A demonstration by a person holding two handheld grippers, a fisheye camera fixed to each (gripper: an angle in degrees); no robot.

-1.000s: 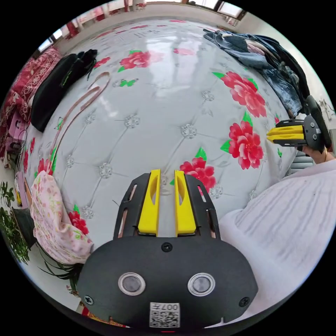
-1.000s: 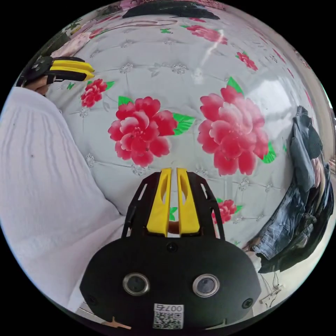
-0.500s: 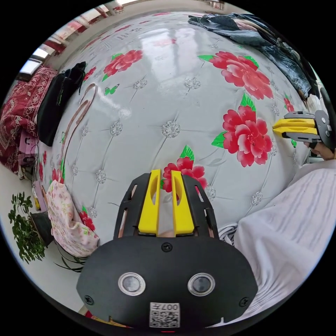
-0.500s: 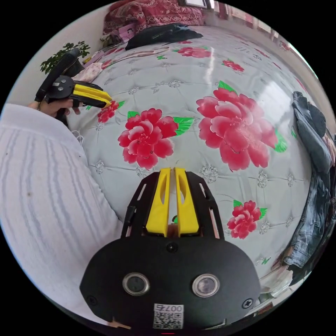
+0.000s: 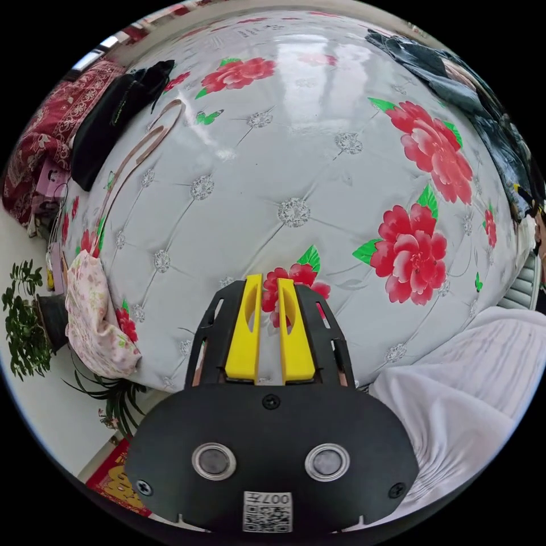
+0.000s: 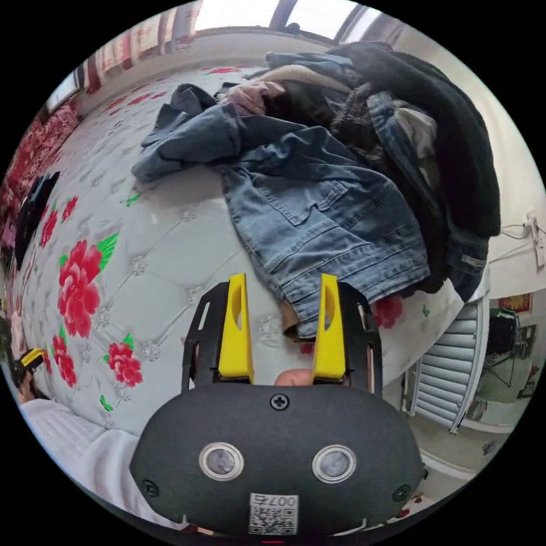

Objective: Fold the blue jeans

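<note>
Since a second ago your right gripper (image 6: 281,310) has swung to the clothes pile (image 6: 398,131) and spread its jaws over the blue jeans (image 6: 318,227) hem on the bed (image 6: 170,239), so reach, pinch denim, while your left gripper (image 5: 268,310) waits nearly closed, empty.

The right gripper (image 6: 281,284) hangs just short of the jeans' (image 6: 318,227) hem, jaws spread wide and empty. The left gripper (image 5: 268,284) hovers well away from the jeans, jaws nearly together, gripping nothing.
</note>
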